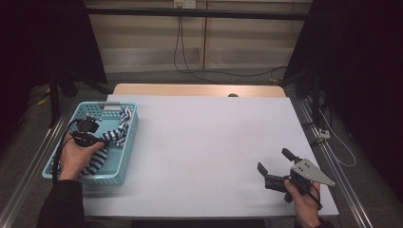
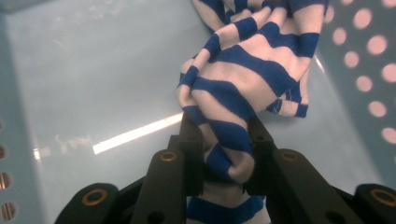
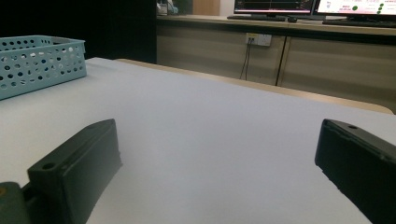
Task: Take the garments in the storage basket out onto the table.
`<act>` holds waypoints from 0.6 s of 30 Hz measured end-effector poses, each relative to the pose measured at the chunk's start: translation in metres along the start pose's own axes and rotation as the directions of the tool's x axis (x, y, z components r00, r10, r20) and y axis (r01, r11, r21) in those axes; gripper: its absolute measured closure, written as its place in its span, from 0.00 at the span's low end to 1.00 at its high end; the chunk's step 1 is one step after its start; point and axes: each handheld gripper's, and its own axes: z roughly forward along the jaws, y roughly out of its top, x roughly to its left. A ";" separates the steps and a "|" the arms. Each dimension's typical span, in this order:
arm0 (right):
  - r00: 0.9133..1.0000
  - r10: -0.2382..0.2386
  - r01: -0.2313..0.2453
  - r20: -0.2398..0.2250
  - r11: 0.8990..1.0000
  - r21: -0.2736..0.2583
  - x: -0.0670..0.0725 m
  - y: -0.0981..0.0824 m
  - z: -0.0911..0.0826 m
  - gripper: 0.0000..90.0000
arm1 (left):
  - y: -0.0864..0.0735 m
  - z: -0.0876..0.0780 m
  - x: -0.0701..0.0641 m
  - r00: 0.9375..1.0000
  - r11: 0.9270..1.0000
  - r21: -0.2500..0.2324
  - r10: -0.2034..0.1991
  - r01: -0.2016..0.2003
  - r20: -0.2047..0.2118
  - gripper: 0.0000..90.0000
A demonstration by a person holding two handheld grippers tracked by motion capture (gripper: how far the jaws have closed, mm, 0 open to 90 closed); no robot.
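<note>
Blue-and-white striped cloth point(image 2: 243, 79) pinched in the left gripper point(image 2: 224, 154), inside the teal basket point(image 1: 127, 142).
We note the basket at nine o'clock on the white table point(image 1: 209, 142), the cloth bunched between both pads. Right gripper point(image 1: 278, 165) sits at four o'clock, jaws spread wide over bare tabletop, holding nothing.

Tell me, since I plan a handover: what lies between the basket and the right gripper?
Nothing: the high view shows only the bare white table between the basket and the right gripper.
</note>
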 end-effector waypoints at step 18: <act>1.000 0.003 -0.003 -0.002 1.000 -0.004 0.000 0.000 0.000 0.00 | -0.009 -0.039 0.009 0.996 0.966 -0.244 -0.079 0.084 0.032 0.83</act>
